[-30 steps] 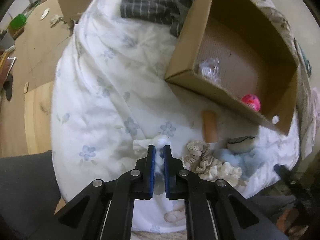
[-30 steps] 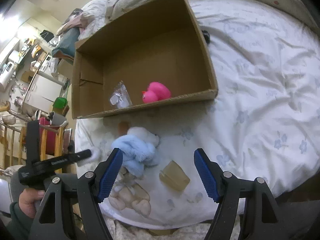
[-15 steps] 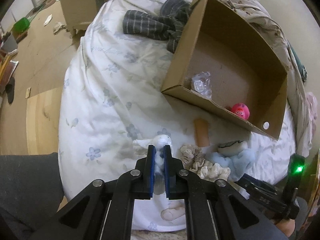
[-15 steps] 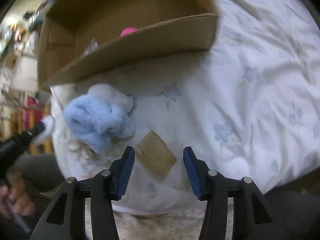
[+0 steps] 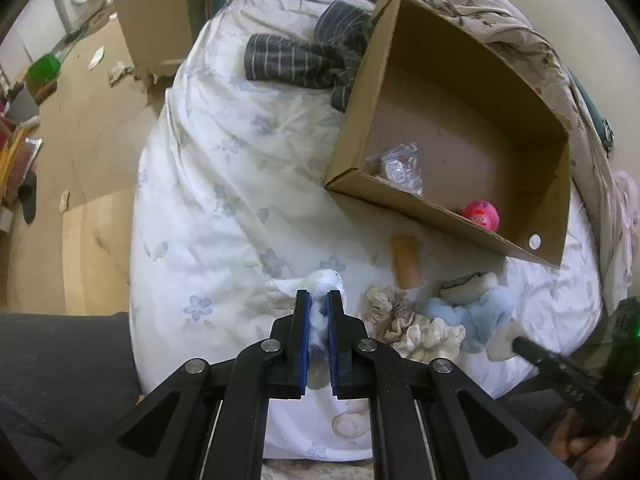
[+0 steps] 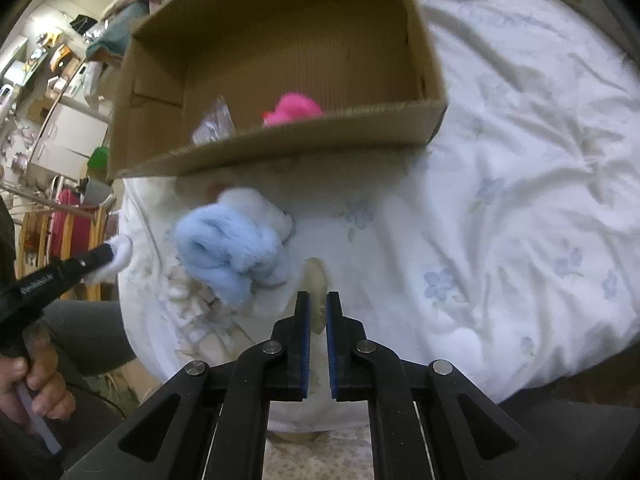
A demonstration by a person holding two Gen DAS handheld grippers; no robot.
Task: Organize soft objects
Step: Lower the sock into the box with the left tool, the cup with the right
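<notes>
Right tool now clamped on the tan pad; left holds the white plush.

Your right tool (image 6: 318, 312) has closed from wide open onto the tan pad (image 6: 316, 280) on the bed (image 6: 520, 220); your left tool (image 5: 318, 312) stays clenched on the white plush (image 5: 324, 284); both sit near of the cardboard box (image 5: 400, 200), so carry them in next.

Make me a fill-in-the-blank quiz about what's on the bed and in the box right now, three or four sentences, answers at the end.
1. The pink toy lies inside the ____ box.
2. The left gripper is shut on a small ____ plush toy.
3. The right gripper is shut on a flat ____ pad.
4. The light ____ plush toy lies on the floral duvet, outside the box.

Answers: cardboard; white; tan; blue
</notes>
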